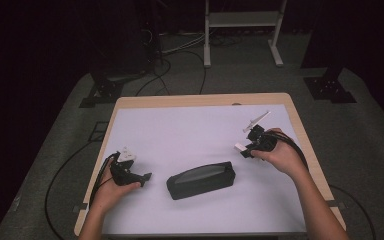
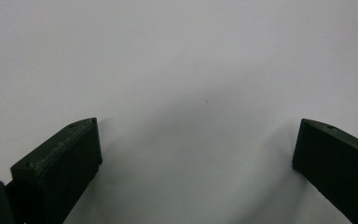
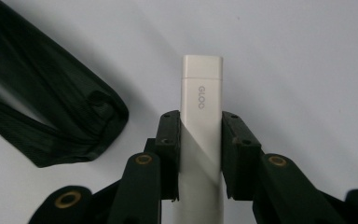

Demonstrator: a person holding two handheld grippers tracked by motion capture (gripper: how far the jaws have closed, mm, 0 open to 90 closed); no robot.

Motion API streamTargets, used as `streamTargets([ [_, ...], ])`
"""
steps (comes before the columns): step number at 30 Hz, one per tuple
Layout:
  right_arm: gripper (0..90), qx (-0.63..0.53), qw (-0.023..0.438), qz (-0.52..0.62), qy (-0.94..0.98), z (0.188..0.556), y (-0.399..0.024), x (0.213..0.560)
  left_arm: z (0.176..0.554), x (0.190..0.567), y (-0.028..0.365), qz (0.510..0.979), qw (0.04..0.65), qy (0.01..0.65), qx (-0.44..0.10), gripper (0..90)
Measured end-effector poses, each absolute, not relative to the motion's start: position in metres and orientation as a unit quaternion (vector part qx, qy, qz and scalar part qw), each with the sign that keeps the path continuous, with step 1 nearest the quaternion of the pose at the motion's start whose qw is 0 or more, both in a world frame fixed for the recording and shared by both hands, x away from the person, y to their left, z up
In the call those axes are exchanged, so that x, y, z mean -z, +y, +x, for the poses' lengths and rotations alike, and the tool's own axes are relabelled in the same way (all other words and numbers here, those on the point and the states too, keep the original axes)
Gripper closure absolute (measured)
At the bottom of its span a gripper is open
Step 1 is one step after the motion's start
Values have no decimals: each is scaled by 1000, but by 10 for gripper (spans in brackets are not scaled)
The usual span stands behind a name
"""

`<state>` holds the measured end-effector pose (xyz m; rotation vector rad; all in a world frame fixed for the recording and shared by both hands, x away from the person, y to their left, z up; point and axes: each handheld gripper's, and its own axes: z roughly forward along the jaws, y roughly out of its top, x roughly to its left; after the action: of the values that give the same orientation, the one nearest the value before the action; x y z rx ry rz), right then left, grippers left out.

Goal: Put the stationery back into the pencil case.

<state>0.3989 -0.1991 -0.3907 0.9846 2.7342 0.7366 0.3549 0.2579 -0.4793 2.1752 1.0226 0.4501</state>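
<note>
Progress, judged from the layout: pick-up done, placement still to come.

Left gripper (image 1: 146,176) sits at about 8 o'clock on the white table sheet (image 1: 180,130), low over the surface. In the left gripper view its jaws stand wide apart with nothing between them, only bare sheet ahead. It looks idle, or waiting to steady the case.

Black pencil case (image 1: 201,179) lies flat at roughly 6 o'clock, between the two hands, long side running left to right. In the right gripper view one mesh end of it (image 3: 51,116) shows at 9 to 10 o'clock of the jaws, apart from them.

Right gripper (image 1: 244,150) is at about 3 o'clock of the sheet, raised off it. Its jaws are clamped on a white glue stick (image 3: 201,116) marked GLOO, cap end pointing away past the fingertips. In the high view the stick (image 1: 241,148) is a small pale block at the gripper's tip.

Left to do, likely: carry the stick to the case and put it in.

Hard to make out:
- whether the case is zipped or open; the high view is too dim
- the stick's lower end, cut off behind the jaws
- the room beyond the table, mostly dark
</note>
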Motion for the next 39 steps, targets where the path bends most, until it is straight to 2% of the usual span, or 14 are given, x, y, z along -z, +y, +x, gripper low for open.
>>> streamTargets([
  [15, 696, -270, 66, 276, 920, 384, -179, 367, 355, 479, 258, 837, 340, 393, -172, 3],
  [39, 695, -295, 40, 180, 938, 367, -144, 349, 355, 479, 258, 838, 339, 392, -172, 2],
])
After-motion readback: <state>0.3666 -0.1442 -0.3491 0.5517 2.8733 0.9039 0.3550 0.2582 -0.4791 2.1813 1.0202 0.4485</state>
